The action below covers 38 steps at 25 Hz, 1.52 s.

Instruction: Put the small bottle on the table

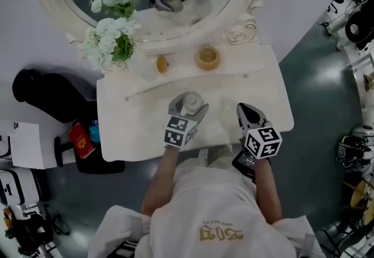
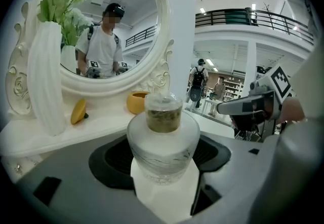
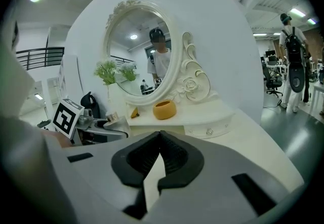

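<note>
The small bottle [image 1: 192,101] is frosted glass with a clear cap over a yellowish neck. My left gripper [image 1: 188,112] is shut on its round body [image 2: 163,139] and holds it upright over the middle of the white dressing table [image 1: 140,128]. Whether its base touches the tabletop cannot be told. My right gripper [image 1: 248,112] is to its right over the table's front right part, shut, with nothing between its jaws [image 3: 158,143]. The right gripper view shows the left gripper [image 3: 98,124] and the bottle [image 3: 112,116] at its left.
At the table's back stand a white vase of white flowers [image 1: 111,44], a small yellow object [image 1: 162,64] and a yellow bowl [image 1: 208,57] below the oval mirror [image 1: 193,23]. A black bag [image 1: 47,96] and a red item [image 1: 80,140] lie on the floor at left.
</note>
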Available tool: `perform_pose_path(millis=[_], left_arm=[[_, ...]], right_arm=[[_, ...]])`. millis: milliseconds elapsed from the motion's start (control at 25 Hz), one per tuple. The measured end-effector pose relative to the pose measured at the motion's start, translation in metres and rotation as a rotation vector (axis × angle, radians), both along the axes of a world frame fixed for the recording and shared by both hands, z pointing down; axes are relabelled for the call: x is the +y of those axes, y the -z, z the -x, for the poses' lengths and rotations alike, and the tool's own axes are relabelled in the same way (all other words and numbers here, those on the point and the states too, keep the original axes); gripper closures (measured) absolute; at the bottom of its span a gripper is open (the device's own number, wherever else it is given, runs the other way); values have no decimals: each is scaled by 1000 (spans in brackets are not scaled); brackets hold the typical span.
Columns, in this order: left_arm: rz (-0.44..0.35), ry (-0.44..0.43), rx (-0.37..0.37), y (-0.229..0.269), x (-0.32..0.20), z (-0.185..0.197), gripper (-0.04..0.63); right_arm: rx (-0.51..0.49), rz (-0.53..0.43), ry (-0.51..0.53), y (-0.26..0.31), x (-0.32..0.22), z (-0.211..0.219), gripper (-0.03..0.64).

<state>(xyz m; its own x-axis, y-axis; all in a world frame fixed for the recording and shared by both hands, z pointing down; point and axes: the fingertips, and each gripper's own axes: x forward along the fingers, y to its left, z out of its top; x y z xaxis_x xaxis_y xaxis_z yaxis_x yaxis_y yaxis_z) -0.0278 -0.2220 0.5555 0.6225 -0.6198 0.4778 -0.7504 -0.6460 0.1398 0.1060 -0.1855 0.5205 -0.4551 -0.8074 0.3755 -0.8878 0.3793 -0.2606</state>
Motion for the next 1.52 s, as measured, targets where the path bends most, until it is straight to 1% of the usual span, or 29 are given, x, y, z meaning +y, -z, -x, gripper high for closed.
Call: perform_pose_path(millis=[400,640,800,960,1080,1280,1520], left_arm=[[77,23,-24,-41,-6,-2,253],[117,5,-71,-74,-11,-6,253],[138,-1,-78,-91,-12,-10,253],[159,-7,-83,-97,-16,-14,253],[157,-8,-81,-101,-19,-16,253],[133,-25,-84,-101,-24,-18,253],[100,-89,-167,-108,-17,-19,253]], right_arm=[[4,77,41,-29,-13,-1,603],[5,122,65,-47,-24,-3,604],[6,150,80,-57,-30,-3,604],[8,173,92,-65,-34,-1,603],[6,186,97,-70,-40,-1,603],[2,201,113,-77,-47,2,603],[-6,218,133,-82,-50,9,604]])
